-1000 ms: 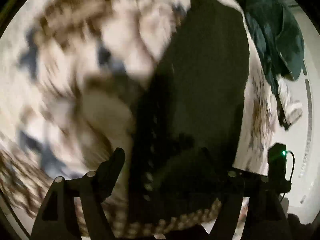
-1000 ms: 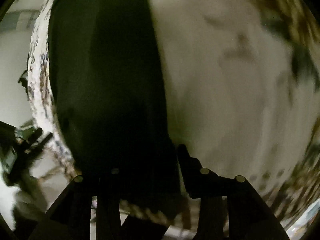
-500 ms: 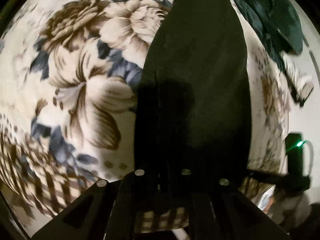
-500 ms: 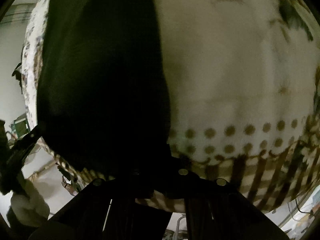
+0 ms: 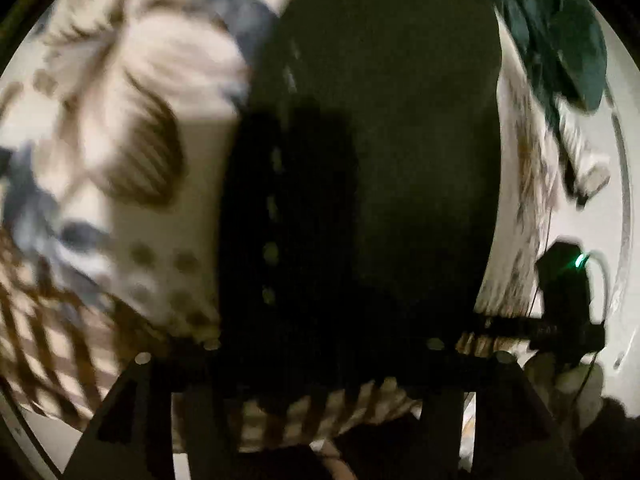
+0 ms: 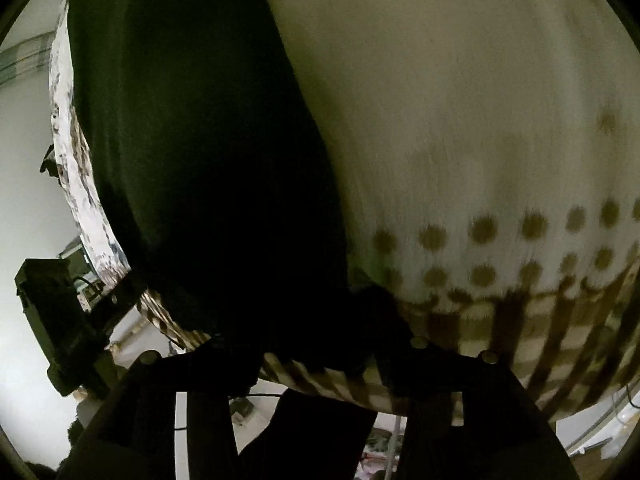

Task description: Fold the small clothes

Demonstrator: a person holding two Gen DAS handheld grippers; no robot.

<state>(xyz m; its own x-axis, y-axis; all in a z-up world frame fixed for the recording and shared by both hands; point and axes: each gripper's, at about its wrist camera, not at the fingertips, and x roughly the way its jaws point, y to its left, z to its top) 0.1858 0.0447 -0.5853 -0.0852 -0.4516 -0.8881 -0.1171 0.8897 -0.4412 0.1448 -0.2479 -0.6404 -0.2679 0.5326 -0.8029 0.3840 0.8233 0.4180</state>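
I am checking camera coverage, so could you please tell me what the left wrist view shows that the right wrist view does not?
Only the left wrist view shows the dark green clothes heaped at the far right and the blanket's big flower print. Only the right wrist view shows the blanket's plain cream stretch. Both show the black garment lying on the patterned blanket, its dots and checked border, and the other gripper.

A floral cover (image 5: 132, 128) in cream, brown and blue-grey, with brown dots and a checked border (image 6: 532, 344), spreads over the surface. At the far right, in the left wrist view, a dark green cloth heap (image 5: 560, 28) lies on it. A white wall (image 6: 24, 152) stands behind.
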